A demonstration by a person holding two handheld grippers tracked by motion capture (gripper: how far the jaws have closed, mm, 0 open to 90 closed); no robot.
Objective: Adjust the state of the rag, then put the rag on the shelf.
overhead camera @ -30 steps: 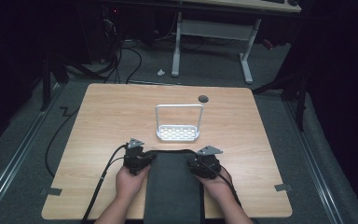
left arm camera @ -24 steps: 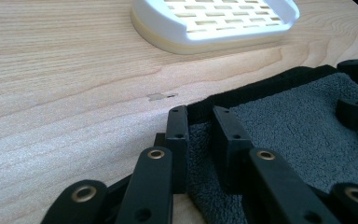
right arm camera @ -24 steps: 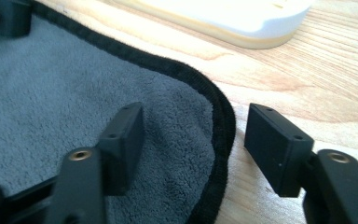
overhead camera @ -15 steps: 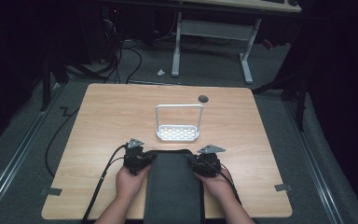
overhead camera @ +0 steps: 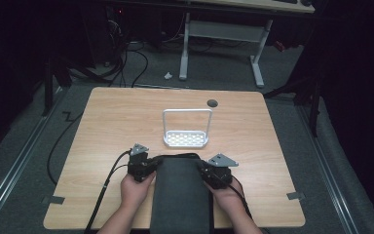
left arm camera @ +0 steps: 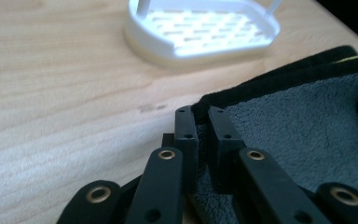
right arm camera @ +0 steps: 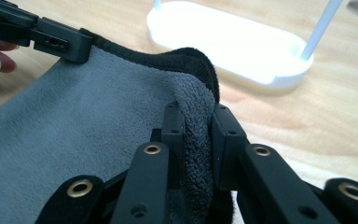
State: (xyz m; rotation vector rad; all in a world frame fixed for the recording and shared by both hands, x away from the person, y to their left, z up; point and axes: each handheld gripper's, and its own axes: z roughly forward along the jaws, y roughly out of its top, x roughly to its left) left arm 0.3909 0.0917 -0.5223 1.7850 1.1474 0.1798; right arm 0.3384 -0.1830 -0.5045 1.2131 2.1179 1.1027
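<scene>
From above, I see the grey towel (overhead camera: 181,192) lying dark on the near edge of the surface (overhead camera: 107,126), its lower end cut off. In the left gripper view, my left hand-held gripper (left arm camera: 202,122) pinches its black-edged corner, near the white rack (left arm camera: 200,30). In the right gripper view, my right hand-held gripper (right arm camera: 198,120) clamps a plush fold.

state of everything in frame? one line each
Towel: flat on the table, far corners pinched, near end hanging over the table edge.
Left gripper: shut on the towel's far left corner.
Right gripper: shut on the towel's far right corner, cloth bunched between the jaws.
Rack: upright, empty, apart from the towel.
Table: bare wood beyond rack and towel.
</scene>
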